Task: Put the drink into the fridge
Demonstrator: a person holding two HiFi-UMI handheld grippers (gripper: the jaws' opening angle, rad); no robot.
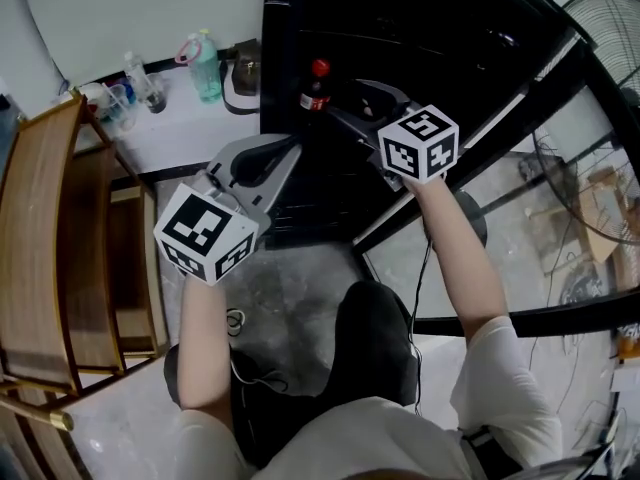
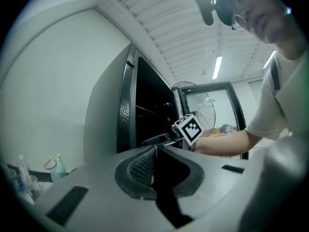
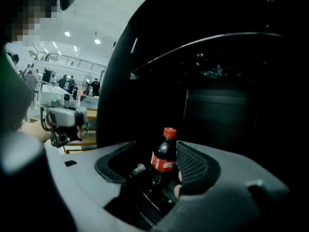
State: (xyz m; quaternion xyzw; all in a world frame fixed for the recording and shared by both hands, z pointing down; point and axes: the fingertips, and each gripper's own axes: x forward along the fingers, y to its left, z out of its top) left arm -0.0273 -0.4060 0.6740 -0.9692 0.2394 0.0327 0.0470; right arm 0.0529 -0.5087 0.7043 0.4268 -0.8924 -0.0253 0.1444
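You have one drink bottle (image 3: 164, 156) and two grippers. The bottle, dark plastic with a round red cap and red label, stands upright inside the black fridge (image 1: 330, 8). It sits between your right gripper's (image 3: 155, 148) spread jaws, nearer the ribbed right-hand pad, unclamped. Your left gripper's (image 2: 155, 149) jaws meet, empty.

The left forearm (image 1: 200, 333) and the right forearm (image 1: 462, 258) are stretched forward, up the head view. The left gripper (image 1: 275, 153) is held level at centre left, its jaws seen together. The right gripper (image 1: 352, 103) is held higher in the frame, tipped slightly downward, with its jaws set apart.
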